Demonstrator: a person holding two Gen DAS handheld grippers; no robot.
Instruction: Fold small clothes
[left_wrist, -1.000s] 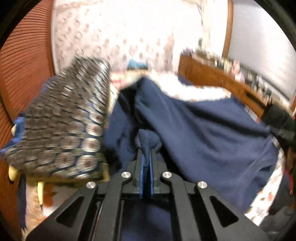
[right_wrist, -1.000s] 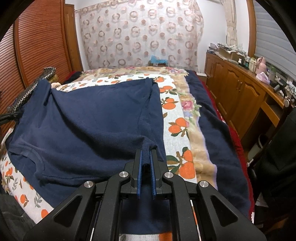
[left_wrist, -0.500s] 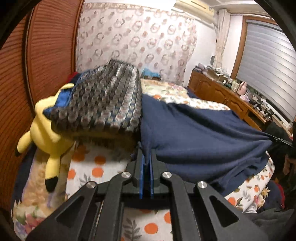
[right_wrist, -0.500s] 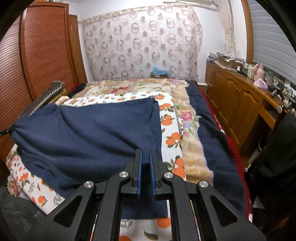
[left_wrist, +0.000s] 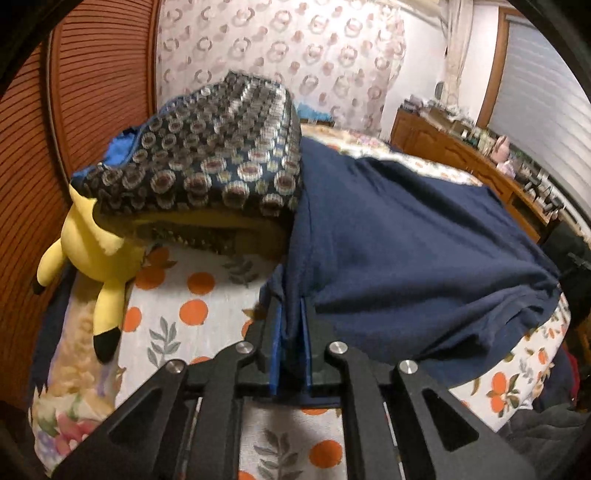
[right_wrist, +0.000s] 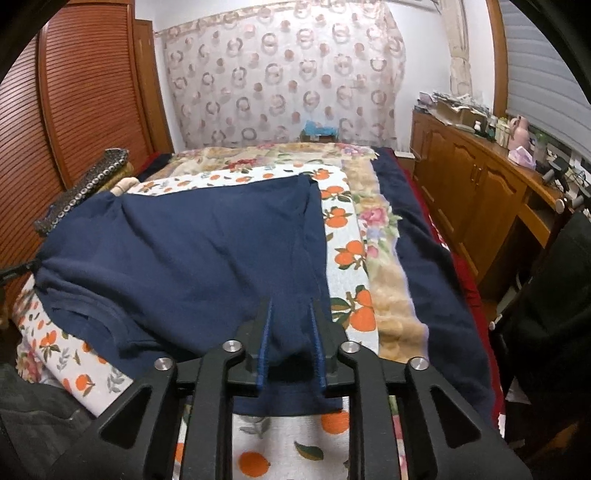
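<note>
A navy blue garment (right_wrist: 192, 243) lies spread on the bed with the orange-print sheet (right_wrist: 343, 229). It also shows in the left wrist view (left_wrist: 406, 236). My left gripper (left_wrist: 291, 306) is shut on the garment's left edge, with cloth bunched between the blue pads. My right gripper (right_wrist: 291, 310) stands open at the garment's right near corner, and the cloth lies loose between its parted fingers.
A dark patterned cushion (left_wrist: 218, 158) and a yellow plush toy (left_wrist: 96, 251) lie at the bed's left side by the slatted wooden wardrobe (right_wrist: 74, 96). A wooden cabinet (right_wrist: 476, 192) runs along the right. A dark blanket (right_wrist: 436, 266) covers the bed's right edge.
The left gripper pulled its edge of the garment back and down, stretching it flat. The right gripper's jaws have opened, letting go of the corner they held.
</note>
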